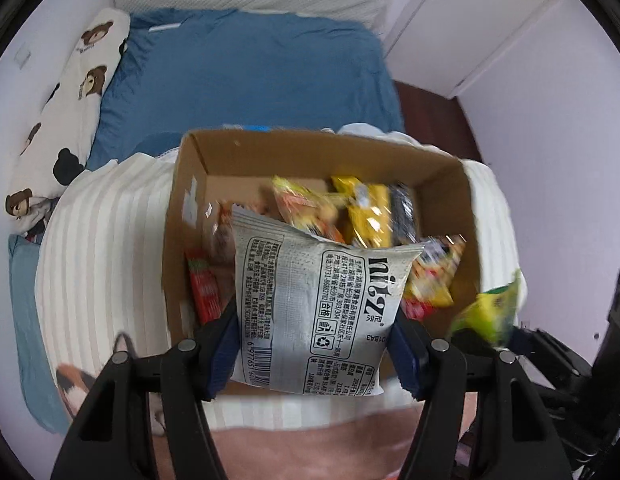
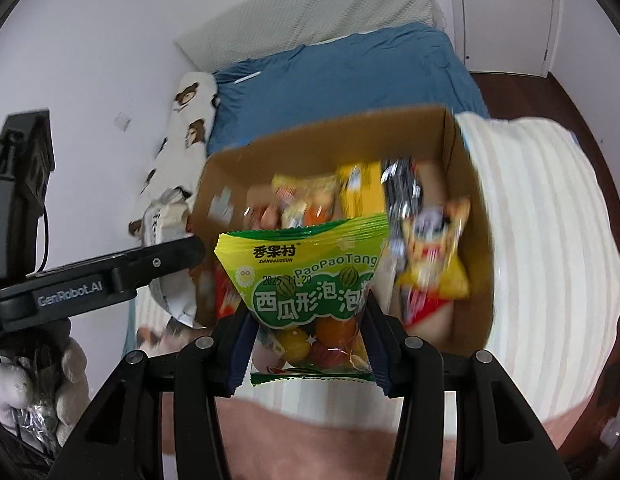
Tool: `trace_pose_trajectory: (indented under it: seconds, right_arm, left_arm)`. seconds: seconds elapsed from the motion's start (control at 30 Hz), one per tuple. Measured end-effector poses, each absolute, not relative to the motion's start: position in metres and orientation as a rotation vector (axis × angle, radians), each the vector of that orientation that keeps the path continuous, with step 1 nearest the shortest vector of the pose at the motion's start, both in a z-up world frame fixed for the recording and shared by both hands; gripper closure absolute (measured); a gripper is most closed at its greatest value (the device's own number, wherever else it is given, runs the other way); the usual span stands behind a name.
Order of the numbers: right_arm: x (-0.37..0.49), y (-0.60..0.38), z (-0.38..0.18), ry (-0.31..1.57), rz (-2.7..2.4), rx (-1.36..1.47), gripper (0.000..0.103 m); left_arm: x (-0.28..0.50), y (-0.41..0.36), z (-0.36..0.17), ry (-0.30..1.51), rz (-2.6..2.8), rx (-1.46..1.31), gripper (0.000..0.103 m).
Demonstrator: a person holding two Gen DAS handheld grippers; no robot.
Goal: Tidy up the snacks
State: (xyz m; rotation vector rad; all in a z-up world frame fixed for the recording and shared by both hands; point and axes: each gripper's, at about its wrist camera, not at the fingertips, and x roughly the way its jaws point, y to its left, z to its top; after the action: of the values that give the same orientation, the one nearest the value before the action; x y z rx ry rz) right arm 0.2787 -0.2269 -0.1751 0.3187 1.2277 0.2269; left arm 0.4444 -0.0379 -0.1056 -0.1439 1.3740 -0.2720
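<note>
Both hands are loaded at once. The left gripper [image 1: 316, 344] is clamped on a silver snack packet [image 1: 310, 312] with black printing, held just at the near edge of the cardboard box [image 1: 189, 200]. The right gripper [image 2: 307, 344] is pinching a green candy bag [image 2: 310, 280] with bright round sweets showing through its clear lower part, and it hangs over the near side of the same box.

The job looks well along. Several snacks already lie inside the box: a yellow packet [image 1: 368, 210], an orange-and-yellow one [image 1: 305, 204], a red one [image 1: 205, 292] against the left wall and a dark shiny one [image 1: 404, 210]. Motion blur smears them, so I would not swear to the count. What seems left is to drop these two packets in; no loose snacks show on the bed in either view.

The box sits on a cream striped blanket [image 1: 97, 248] spread on a bed, with a blue duvet [image 1: 245, 76] beyond it and a long bear-print pillow [image 1: 69, 120] along the white wall. A white wardrobe door [image 1: 482, 20] and dark wooden floor [image 2: 542, 96] lie to the right.
</note>
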Motion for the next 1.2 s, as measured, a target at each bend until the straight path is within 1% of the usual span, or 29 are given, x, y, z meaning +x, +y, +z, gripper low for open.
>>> trace_pose_trajectory:
  seconds: [0.27, 0.4, 0.47, 0.5, 0.57, 0.6, 0.87, 1.2]
  right_arm:
    - [0.38, -0.226, -0.217, 1.316, 0.152, 0.307, 0.051]
    - [0.411, -0.216, -0.247, 1.375, 0.144, 0.26, 0.05]
    - [0.42, -0.211, -0.265, 1.429, 0.136, 0.244, 0.048]
    - [0.423, -0.21, -0.272, 1.452, 0.136, 0.251, 0.032]
    - [0.429, -0.209, -0.278, 1.456, 0.142, 0.262, 0.005]
    - [0.43, -0.208, -0.279, 1.449, 0.146, 0.257, 0.005]
    - [0.431, -0.199, -0.279, 1.442, 0.141, 0.195, 0.005]
    - [0.406, -0.199, -0.279, 1.431, 0.114, 0.165, 0.004]
  left_arm:
    - [0.529, -0.035, -0.164, 1.5, -0.215, -0.112, 0.04]
    - [0.554, -0.032, -0.194, 1.567, -0.226, -0.18, 0.04]
    - [0.562, -0.029, -0.207, 1.619, -0.223, -0.21, 0.037]
    - [0.564, -0.029, -0.212, 1.624, -0.214, -0.203, 0.035]
    - [0.566, -0.029, -0.213, 1.596, -0.198, -0.149, 0.014]
    - [0.566, -0.03, -0.213, 1.59, -0.191, -0.134, 0.012]
    - [0.56, -0.031, -0.207, 1.563, -0.224, -0.134, 0.01]
    - [0.524, -0.037, -0.178, 1.46, -0.208, -0.037, 0.01]
